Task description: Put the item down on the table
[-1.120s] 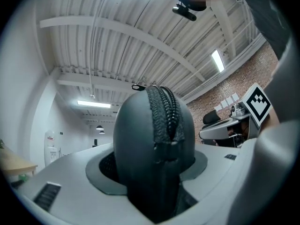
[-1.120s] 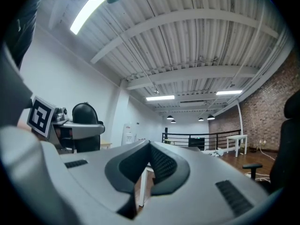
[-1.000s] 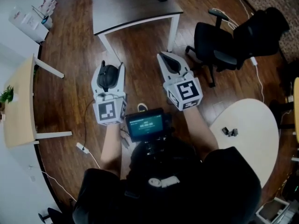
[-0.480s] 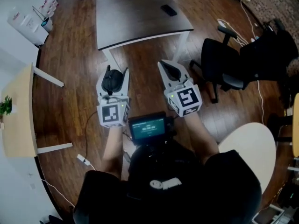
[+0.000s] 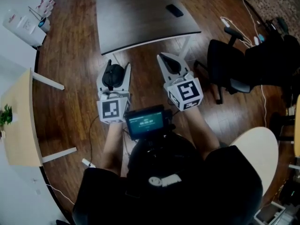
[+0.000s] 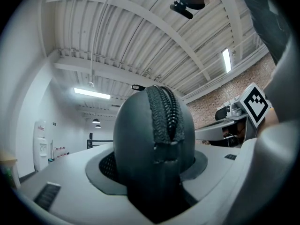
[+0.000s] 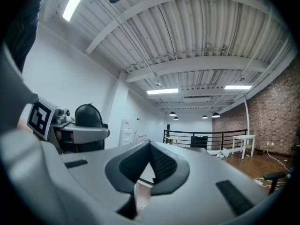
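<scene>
dark wood floor (image 5: pixel 70 64) runs under everything. a black office chair (image 5: pixel 229 67) stands at the right, with a white cable (image 5: pixel 230 21) looped on the floor just beyond it. a pale wooden desk (image 5: pixel 18 125) on white legs sits at the left, a small green plant (image 5: pixel 5 116) at its far edge. a round white tabletop (image 5: pixel 255 151) shows at the lower right. overhead is a white ribbed ceiling (image 7: pixel 197 41) with strip lights (image 7: pixel 162 91); a brick wall (image 7: pixel 276 121) and a black railing (image 7: pixel 187 137) close the far end of the room.

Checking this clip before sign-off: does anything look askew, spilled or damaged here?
Nothing stands out. The left claw holds a zipped black case short of the table; the right claw is shut and empty.
</scene>
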The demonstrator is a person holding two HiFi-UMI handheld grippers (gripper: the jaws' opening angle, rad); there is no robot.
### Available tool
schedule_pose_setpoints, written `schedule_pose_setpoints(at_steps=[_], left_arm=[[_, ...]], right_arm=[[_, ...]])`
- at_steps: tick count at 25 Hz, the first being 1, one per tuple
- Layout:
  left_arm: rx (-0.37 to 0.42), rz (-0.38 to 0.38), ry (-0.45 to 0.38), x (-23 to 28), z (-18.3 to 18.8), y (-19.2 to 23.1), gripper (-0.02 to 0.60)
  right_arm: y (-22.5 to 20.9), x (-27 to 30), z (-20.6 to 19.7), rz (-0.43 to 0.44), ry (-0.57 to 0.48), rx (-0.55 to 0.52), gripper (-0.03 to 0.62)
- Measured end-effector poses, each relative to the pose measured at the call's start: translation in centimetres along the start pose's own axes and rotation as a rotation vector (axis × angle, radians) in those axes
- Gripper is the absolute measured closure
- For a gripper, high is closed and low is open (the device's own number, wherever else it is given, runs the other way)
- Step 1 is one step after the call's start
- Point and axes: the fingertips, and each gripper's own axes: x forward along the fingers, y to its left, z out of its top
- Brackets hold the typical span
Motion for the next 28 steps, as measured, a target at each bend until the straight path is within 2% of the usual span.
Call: schedule_pose_setpoints(at_steps=[4, 9, 15, 20, 28], left_arm=[[-0.010, 0.002, -0.010, 0.8, -0.7, 1.1, 0.330], [-0.010, -0.006, 0.005, 3.9, -1.2, 5.0, 0.330], [-0.010, 0.005, 0.021, 6.3, -2.0, 6.2, 0.330], [-0.013, 0.021, 0.033, 9.6, -3.1, 7.5, 0.330], [-0.008, 0.038, 0.046, 18.3, -4.5, 9.5, 0.330]], right_arm=[[-0.2, 1.2, -0.5, -0.005, 0.003, -0.009, 0.585], [-0.6, 6.0, -0.4, -0.005, 0.013, -0.005, 0.585], [-2.3, 8.6, -0.9, 0.000, 0.015, 0.008, 0.585], [-4.7, 11.9, -1.5, 0.016, 0.014, 0.014, 0.585], [-11.4, 18.3, -2.8, 0.029, 0.014, 0.032, 0.585]])
